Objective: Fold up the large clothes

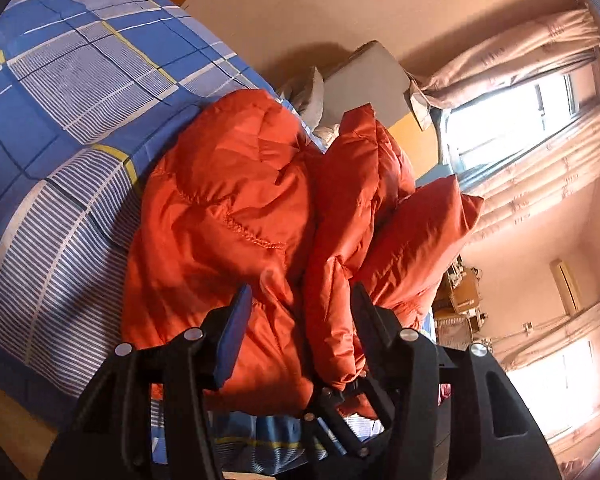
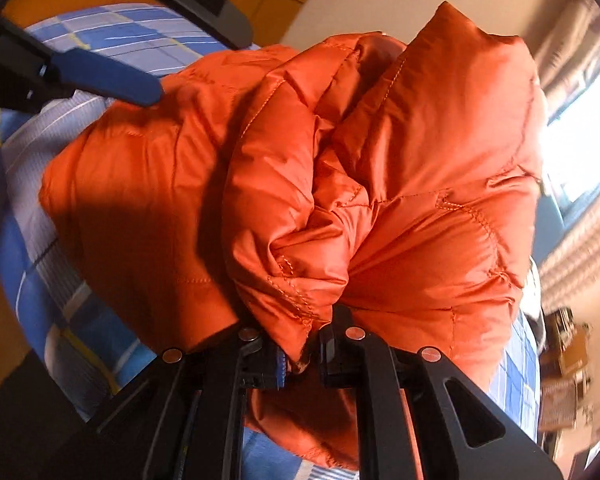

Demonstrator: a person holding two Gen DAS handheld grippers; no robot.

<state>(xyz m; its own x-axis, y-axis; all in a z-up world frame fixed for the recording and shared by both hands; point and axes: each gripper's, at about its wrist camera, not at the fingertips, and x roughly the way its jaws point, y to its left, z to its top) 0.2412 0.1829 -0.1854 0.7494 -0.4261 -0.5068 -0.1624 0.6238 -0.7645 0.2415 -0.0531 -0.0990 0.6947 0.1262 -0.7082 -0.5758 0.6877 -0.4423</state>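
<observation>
A bed (image 1: 72,92) covered in a blue, white and yellow plaid sheet carries everything, filling the left wrist view from 9 to 11 o'clock and showing again in the right wrist view along the edge from 7 to 11 o'clock (image 2: 32,240). Directly on it lies a bunched orange quilted jacket (image 1: 228,208), puffed up in thick folds at the centre of both views (image 2: 380,184). Beyond the jacket, towards 12 o'clock in the left wrist view, a pale pillow (image 1: 312,96) rests on the sheet.
</observation>
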